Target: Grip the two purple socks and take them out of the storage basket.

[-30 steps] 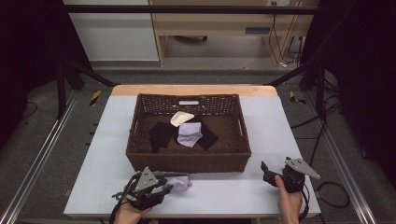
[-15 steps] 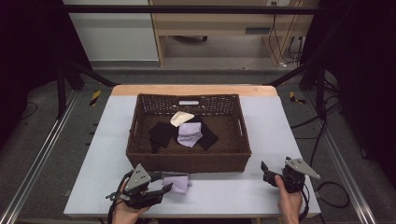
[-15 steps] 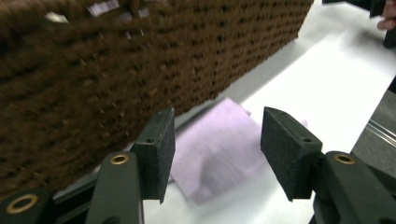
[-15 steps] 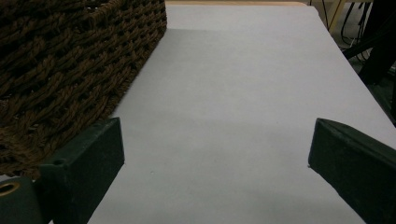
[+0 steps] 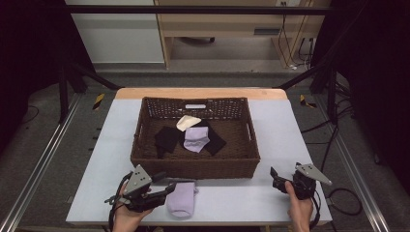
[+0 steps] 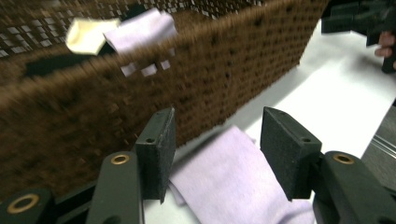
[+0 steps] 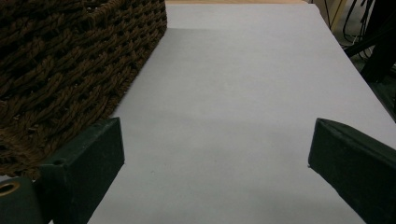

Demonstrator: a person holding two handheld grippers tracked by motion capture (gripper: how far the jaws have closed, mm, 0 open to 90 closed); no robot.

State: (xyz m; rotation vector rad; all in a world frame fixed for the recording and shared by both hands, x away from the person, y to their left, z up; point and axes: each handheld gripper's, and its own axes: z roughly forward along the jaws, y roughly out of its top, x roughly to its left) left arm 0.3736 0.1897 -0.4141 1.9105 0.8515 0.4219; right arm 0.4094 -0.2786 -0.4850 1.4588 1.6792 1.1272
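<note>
A lavender sock (image 5: pixel 181 203) lies flat on the white table in front of a brown wicker basket (image 5: pixel 193 169). My left gripper (image 5: pixel 168 189) is just left of it, open. In the left gripper view the jaws stand apart over the sock (image 6: pixel 229 182), with the gripper (image 6: pixel 217 135) facing the basket wall (image 6: pixel 93 102). Inside the basket are a second lavender sock (image 5: pixel 197 138), a cream sock (image 5: pixel 187 122) and black socks (image 5: pixel 167 138). My right gripper (image 5: pixel 274 180) is held at the table's front right. It is open, with nothing between the jaws of this gripper (image 7: pixel 217 140).
The basket's corner (image 7: pixel 70 56) is close on the left in the right gripper view, with bare white table (image 7: pixel 243 84) ahead. A wooden strip (image 5: pixel 200 93) edges the table's far side. Black frame posts and cables stand on the floor around it.
My left gripper has drawn back a little to the left. The lavender sock now lies flatter and nearer the front edge. The right gripper has not moved.
</note>
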